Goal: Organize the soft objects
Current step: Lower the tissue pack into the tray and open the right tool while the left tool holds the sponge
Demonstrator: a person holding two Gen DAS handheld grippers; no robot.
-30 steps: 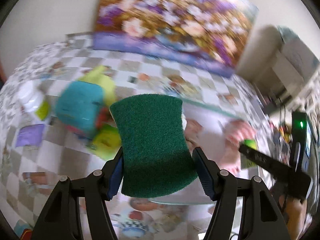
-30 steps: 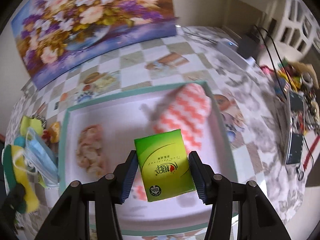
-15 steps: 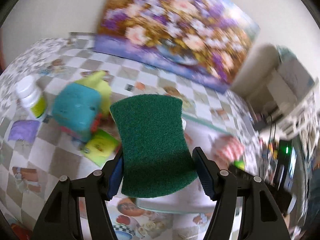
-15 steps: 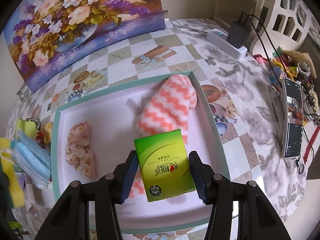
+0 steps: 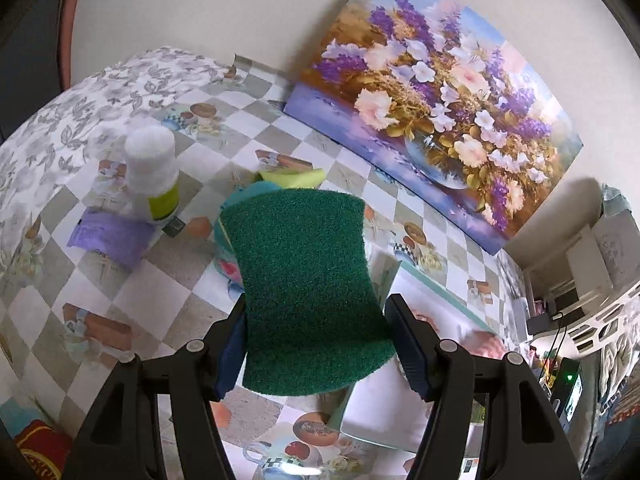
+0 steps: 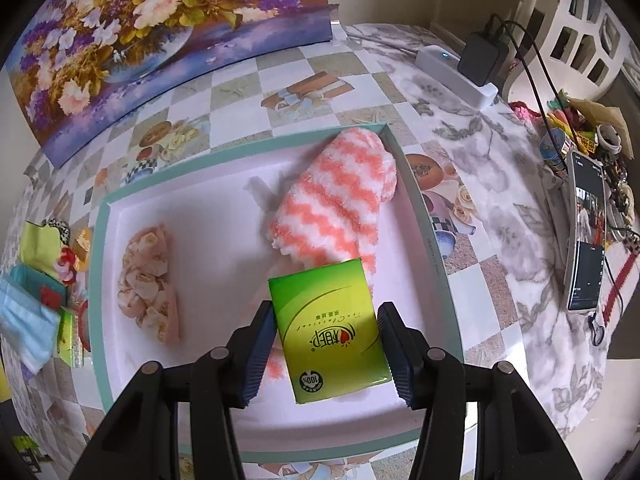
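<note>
Green scouring felt fills the left wrist view: sponge pinched across its waist by the left gripper, both pads pressed into its sides, carried in the air above the checked tabletop. Beyond it, a white bottle and a purple packet toward the tabletop's left edge, a teal and yellow heap just behind the sponge, and the tray off to the right with its near-left corner just under the gripper. Leaning at the tabletop's far edge, a flower painting. In the right wrist view, a green tissue pack clamped between the pads of the right gripper, hovering over the tray's near edge. Already lying in the tray: a striped sock at the far right corner and a pink cloth toward the left wall. Outside its left wall, masks and other bits. Step in hand, by judgement: bringing both soft things to the tray. Next calls for lowering the pack onto bare floor in front of the sock and letting go, then swinging the sponge rightward over the rim to a free patch, clear of the right gripper.
</note>
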